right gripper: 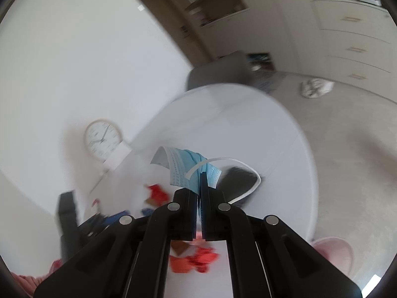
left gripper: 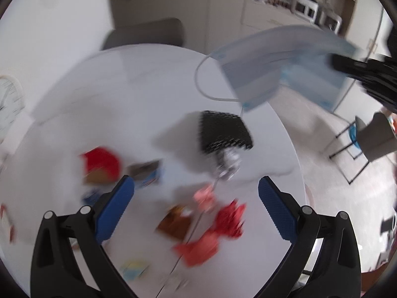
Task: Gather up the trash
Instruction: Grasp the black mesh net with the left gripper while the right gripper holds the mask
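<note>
One pale blue pleated face mask [right gripper: 184,171] with white ear loops hangs pinched in your right gripper [right gripper: 200,186], whose jaws are pressed together on its folded edge. In the left wrist view the mask [left gripper: 280,67] is carried in the air at about one o'clock, above the round white table [left gripper: 119,94], with one ear loop dangling towards a black mesh basket [left gripper: 224,131] that stands near the table's middle. That basket looks like the trash container, so you appear to be mid-carry: one piece picked, not yet dropped.

Your left gripper [left gripper: 196,206] holds nothing, its blue-padded fingers [left gripper: 115,207] spread wide over the litter at six o'clock.

Around the basket lie a crumpled silver foil ball [left gripper: 228,164] touching its near side, a pink wrapper [left gripper: 204,197], a brown wrapper [left gripper: 175,222] and crumpled red wrappers [left gripper: 211,236] nearer you, and a red packet [left gripper: 101,164] at nine o'clock; the blur hides finer detail.

Next, you likely need to bring the mask over the basket's open mouth before you part the jaws, minding the loose loops, which could snag on the rim or a finger. Your free claw could then close on the red wrappers below it.
</note>
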`<state>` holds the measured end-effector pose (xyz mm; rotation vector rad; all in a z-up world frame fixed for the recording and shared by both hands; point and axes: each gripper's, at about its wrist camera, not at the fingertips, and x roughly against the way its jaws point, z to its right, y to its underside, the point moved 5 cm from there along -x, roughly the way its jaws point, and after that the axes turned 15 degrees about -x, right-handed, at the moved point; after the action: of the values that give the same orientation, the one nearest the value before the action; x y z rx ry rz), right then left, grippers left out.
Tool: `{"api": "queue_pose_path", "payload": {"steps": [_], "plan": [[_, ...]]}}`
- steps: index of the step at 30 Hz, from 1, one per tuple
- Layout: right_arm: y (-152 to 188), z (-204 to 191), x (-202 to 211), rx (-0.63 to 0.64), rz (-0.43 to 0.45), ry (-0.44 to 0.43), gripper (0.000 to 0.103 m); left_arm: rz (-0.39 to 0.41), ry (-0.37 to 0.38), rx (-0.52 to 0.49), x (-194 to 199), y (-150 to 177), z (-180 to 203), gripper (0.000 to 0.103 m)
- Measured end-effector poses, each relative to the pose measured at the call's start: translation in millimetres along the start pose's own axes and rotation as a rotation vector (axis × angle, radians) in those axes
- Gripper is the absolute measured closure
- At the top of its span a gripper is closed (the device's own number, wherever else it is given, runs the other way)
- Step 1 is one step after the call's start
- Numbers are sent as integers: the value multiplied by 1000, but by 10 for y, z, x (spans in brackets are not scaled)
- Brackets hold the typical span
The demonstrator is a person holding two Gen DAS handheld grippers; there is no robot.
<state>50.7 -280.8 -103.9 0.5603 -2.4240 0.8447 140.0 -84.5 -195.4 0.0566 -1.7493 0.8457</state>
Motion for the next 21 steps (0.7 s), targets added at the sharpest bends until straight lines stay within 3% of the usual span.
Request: {"api": "queue_pose_path", "payload": {"steps": [3, 6, 10, 15, 17, 19, 21], "plan": [[-43, 416, 254, -59, 44, 65, 100, -64, 45, -36, -482, -329, 171, 7], [0, 767, 391, -104, 59, 109, 100, -132, 86, -6, -894, -499, 201, 7], [43, 1244, 576, -162, 61, 151, 100, -230, 113, 82, -1382, -641, 44, 7], [45, 1676, 695, -208, 39, 164, 100, -325, 250, 257, -1737, -603, -151, 8], [32, 1768, 688, -222, 28, 168, 100, -360, 279, 339, -1843, -549, -192, 15], [32, 1861, 701, -230, 17, 164, 100, -380, 297, 413, -1898, -485, -202, 32], [11, 1931, 673, -233, 0, 160, 100, -388, 317, 465, -1914, -446, -200, 39]]}}
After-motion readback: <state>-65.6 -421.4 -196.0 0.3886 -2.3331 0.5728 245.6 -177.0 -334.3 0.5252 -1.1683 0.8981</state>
